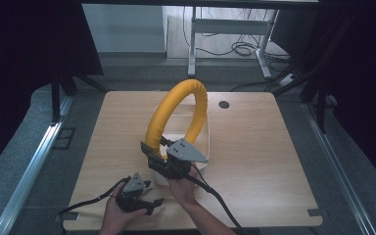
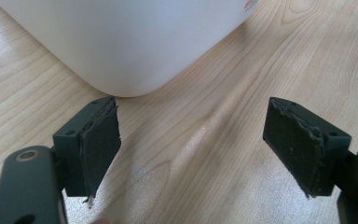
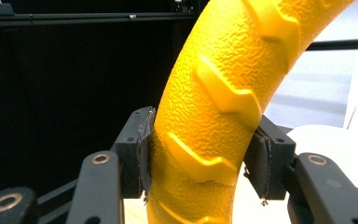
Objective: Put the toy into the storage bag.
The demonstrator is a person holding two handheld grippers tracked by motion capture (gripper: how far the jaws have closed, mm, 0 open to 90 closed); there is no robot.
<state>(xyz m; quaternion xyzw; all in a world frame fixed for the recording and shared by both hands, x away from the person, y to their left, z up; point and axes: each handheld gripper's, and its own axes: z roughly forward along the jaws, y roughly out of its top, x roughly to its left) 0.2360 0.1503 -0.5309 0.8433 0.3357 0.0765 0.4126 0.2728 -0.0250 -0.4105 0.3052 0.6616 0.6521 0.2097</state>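
Partly inside white bin (image 1: 203, 142), yellow ring (image 1: 176, 115) (ridged)

The ring (image 1: 176, 110) is bright yellow, with a pebbled skin and raised zigzag ridges of the same yellow. The tub (image 2: 126, 42) is plain white. The worktop (image 1: 254, 147) is pale wood with a fine grain. Both sets of jaws are black, and the plate (image 1: 188, 151) is grey.
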